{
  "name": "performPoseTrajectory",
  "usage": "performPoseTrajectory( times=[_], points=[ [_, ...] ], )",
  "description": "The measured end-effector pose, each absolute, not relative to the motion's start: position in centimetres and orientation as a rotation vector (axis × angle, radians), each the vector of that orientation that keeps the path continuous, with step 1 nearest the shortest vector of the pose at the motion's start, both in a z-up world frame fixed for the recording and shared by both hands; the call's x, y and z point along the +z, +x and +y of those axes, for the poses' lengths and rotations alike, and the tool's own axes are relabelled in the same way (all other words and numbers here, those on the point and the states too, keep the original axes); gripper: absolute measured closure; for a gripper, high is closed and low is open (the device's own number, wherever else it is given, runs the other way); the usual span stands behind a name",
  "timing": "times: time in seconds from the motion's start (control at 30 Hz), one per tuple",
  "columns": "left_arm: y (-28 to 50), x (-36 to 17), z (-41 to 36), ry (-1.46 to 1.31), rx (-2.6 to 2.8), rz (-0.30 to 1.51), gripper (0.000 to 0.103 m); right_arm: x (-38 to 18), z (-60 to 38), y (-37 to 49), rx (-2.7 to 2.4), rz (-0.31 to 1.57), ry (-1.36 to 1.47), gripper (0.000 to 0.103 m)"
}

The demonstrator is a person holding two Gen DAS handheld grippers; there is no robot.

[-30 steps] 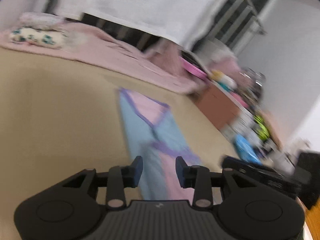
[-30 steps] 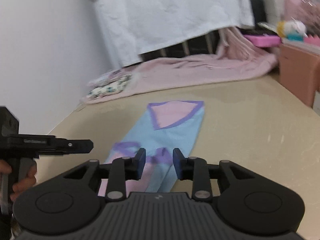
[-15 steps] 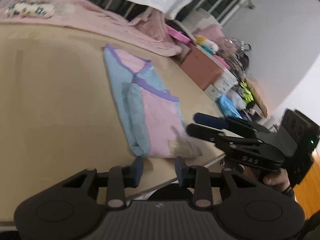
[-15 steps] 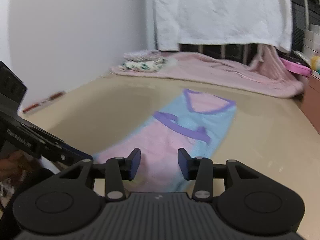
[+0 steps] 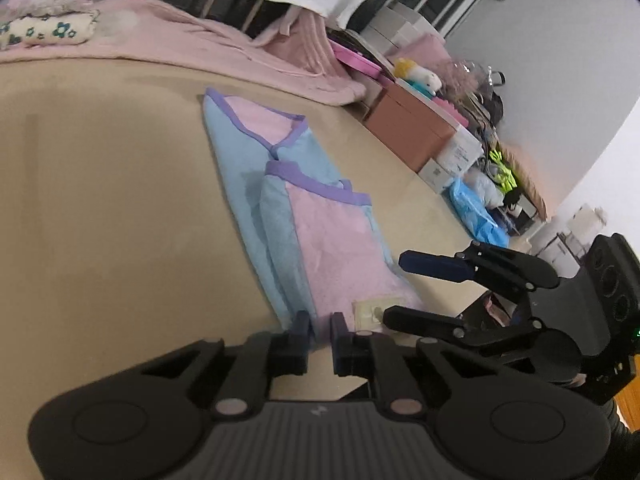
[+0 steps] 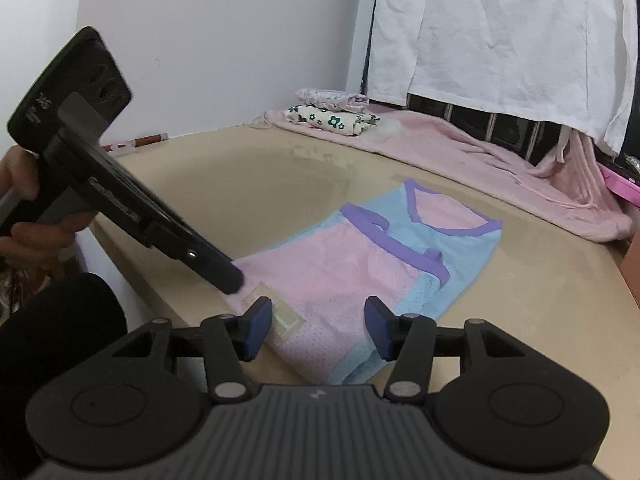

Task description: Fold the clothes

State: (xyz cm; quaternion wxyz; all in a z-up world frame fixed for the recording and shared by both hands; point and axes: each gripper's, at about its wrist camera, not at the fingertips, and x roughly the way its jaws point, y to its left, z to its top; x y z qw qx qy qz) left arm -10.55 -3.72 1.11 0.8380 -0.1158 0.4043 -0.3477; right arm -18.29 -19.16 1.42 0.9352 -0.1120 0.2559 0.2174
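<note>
A pink and light-blue top with purple trim (image 5: 320,240) (image 6: 340,272) lies folded lengthwise on the beige table (image 5: 120,220) (image 6: 240,180), its hem at the near edge. My left gripper (image 5: 320,332) (image 6: 230,282) sits at the hem's left corner. Its jaws are closing to a narrow gap with the cloth edge between them. My right gripper (image 6: 318,330) (image 5: 404,288) hovers over the hem's right part. Its jaws are opening, the cloth lies under the gap, and the pads do not touch it.
A pink blanket (image 5: 240,52) (image 6: 480,152) and folded floral clothes (image 5: 48,32) (image 6: 332,118) lie along the table's far side under a hanging white sheet (image 6: 500,40). A brown box (image 5: 412,132) and a blue bag (image 5: 476,212) stand beyond the right edge. A hand (image 6: 24,200) holds the left gripper.
Both grippers came down and in toward the near hem. The left jaws narrowed and the right jaws widened. The right gripper rolled, so its view is now level with the table.
</note>
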Motion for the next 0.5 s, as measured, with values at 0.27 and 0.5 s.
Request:
performPoseTrajectory(
  times=[0.27, 0.5],
  points=[
    [-10.8, 4.1, -4.7, -0.061, -0.793, 0.687, 0.06, 1.7, -19.8, -18.0, 0.543, 0.478, -0.351, 0.046],
    [-8.9, 2.7, -8.0, 0.058, -0.788, 0.691, 0.06, 1.5, -19.9, -17.6, 0.686, 0.492, -0.444, 0.046]
  ],
)
